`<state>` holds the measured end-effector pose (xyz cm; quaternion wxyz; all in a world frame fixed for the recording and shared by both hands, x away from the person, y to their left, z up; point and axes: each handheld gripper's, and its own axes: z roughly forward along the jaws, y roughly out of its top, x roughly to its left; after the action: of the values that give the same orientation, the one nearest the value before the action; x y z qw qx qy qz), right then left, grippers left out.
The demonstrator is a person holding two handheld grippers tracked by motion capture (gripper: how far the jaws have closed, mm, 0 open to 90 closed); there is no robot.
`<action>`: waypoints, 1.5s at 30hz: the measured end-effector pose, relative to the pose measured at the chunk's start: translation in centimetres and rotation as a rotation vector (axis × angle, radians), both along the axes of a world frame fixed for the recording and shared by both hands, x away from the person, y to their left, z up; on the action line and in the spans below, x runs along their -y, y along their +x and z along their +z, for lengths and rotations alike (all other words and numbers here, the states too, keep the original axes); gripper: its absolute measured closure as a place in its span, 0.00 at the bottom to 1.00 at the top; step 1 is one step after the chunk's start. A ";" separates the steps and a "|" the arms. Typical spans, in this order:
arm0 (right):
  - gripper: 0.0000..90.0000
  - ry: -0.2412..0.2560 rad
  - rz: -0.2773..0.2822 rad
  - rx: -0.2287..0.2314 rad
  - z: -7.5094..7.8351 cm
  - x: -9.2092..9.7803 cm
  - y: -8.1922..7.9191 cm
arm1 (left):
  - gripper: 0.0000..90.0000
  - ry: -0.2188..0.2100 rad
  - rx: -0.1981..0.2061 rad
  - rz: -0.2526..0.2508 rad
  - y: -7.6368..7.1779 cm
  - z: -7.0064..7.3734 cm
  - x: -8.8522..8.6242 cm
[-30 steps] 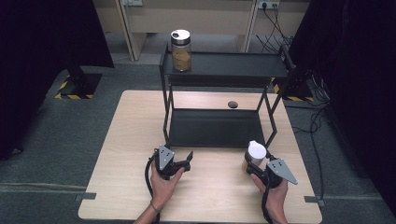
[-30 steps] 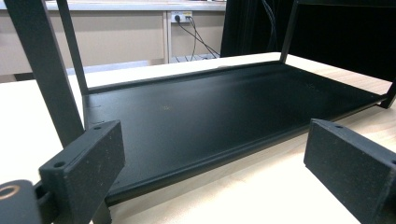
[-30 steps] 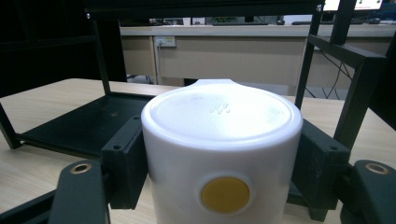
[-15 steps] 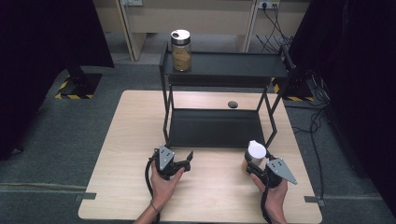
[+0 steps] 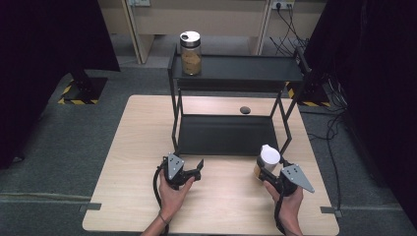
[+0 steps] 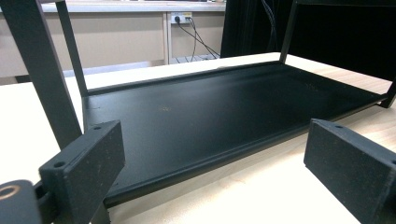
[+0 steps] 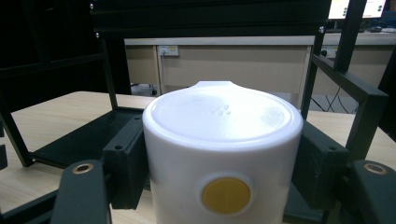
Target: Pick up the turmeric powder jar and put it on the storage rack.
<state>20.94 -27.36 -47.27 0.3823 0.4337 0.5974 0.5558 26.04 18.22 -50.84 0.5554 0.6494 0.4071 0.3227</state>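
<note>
Currently clamped in right gripper (image 5: 269, 173): white-capped jar (image 5: 268, 160), both black jaws pressed against the cap's sides in the right gripper view, 1 on each flank. Jar upright, amber contents visible below the cap from the high view; round yellow dot (image 7: 226, 195) on the cap's front face. Held over the wooden table (image 5: 133, 147) just in front of the black rack (image 5: 223, 135), near its front right leg; cannot tell whether the base touches the tabletop. Right hand (image 5: 287, 204) wrapped round the gripper's handle, cable trailing back toward the table edge.

Left gripper (image 5: 196, 169) low over the table in front of the rack's lower shelf (image 6: 210, 116), toward its left half. Jaws spread wide, nothing between them; bare shelf and tabletop seen through the gap in the left gripper view. Left hand (image 5: 172, 191) behind it, forearm entering from the bottom edge.

Rack: 2 tiers. Upper shelf (image 5: 246, 69) carrying 1 second jar (image 5: 190, 53) at its left end, upright, lid on, brown contents filling roughly the lower half. Small dark round object (image 5: 244, 109) on the table behind the lower shelf, apart from it. Well apart: the 2 grippers, each on its own side of the table.
</note>
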 end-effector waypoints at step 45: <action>0.35 -0.011 0.025 0.193 10.9 -0.4 4.1 | 0.05 0.000 0.001 0.000 0.0 0.0 0.1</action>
<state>25.06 -26.93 -36.37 0.4335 0.3685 0.5664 0.5963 26.01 18.15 -50.85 0.5556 0.6492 0.4070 0.3229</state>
